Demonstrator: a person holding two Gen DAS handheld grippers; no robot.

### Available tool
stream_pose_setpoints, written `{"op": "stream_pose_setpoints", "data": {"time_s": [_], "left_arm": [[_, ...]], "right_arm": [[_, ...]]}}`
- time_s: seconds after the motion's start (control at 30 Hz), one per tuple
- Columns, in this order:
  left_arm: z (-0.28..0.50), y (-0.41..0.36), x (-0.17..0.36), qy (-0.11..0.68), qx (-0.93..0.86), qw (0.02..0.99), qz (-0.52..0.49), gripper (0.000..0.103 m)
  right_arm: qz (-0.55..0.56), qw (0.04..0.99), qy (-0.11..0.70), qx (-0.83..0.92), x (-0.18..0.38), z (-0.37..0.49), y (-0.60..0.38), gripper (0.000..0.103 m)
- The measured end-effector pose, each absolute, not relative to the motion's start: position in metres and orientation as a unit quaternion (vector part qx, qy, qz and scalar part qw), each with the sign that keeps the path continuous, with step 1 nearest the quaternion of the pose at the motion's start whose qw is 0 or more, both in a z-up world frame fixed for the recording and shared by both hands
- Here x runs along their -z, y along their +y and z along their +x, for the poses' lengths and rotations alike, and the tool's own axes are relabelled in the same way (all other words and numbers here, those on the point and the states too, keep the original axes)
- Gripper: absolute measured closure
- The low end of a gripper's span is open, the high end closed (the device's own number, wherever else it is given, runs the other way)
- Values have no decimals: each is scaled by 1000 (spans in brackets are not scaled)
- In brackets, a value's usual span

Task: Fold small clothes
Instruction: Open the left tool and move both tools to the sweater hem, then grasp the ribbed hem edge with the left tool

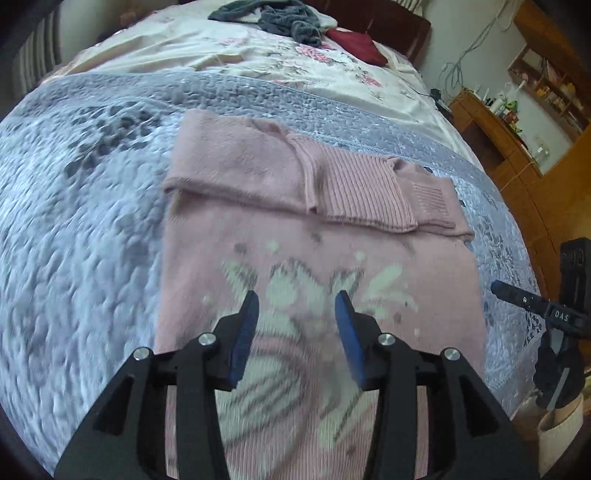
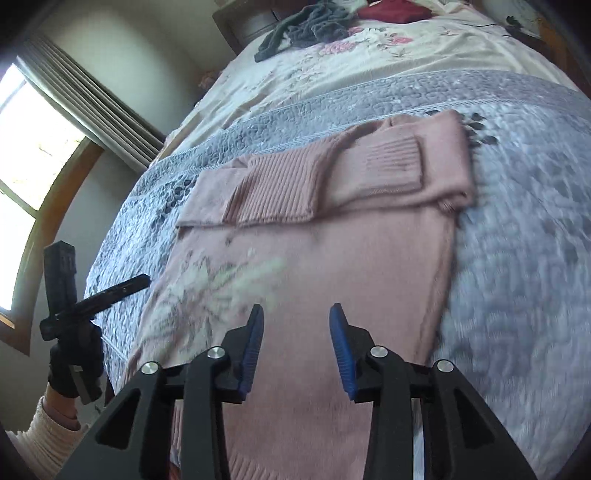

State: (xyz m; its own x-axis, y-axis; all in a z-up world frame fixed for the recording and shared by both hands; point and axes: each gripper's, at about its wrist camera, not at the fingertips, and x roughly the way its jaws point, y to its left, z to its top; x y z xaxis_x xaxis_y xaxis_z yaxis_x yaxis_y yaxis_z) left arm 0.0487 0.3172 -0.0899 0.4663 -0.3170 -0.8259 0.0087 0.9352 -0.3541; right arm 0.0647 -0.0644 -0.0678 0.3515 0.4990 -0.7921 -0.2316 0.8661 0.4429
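Pink sweater (image 1: 295,236) lies flat mid-bed on the grey quilt (image 1: 74,258), sleeves folded across its far end, long axis running away from both grippers, hem nearest them. Left gripper (image 1: 297,314) and right gripper (image 2: 295,325) both gape, empty, over the hem end; nearer one probably left, blur hampers. Only the right view shows the window (image 2: 22,155).

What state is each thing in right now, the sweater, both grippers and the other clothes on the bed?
Pink sweater: flat on the bed, sleeves folded across the chest.
Left gripper: open, over the sweater, holding nothing.
Right gripper: open, over the sweater, holding nothing.
Grey garment: crumpled, unfolded.
Red garment: lying near the headboard.
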Motion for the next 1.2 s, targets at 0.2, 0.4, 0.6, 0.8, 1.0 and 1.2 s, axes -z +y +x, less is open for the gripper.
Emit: {"op": "stream_pose_setpoints", "data": {"time_s": [0.2,0.4,0.6,0.8,1.0,1.2], "left_arm": [[-52,352,84,519,19,842,-145,52],[-116,376,90,534,-4,834,-140,47],[-137,387,110,547,-11,822,-156,47],[-138,395,132,561,-15,805,-192,47],[-136,393,141,563,-5,801,-202,43],[-132,391,145,566,1,797,-209,41]], "right_arm": [[122,812,539,-186,72,-44,-92,54],[116,806,554,-172,84,-104,-109,50],[133,794,572,-158,105,-116,-119,50],[149,778,590,-154,131,-114,-120,50],[152,773,593,-165,140,-110,-113,49],[208,750,595,-199,150,-106,-105,56]]}}
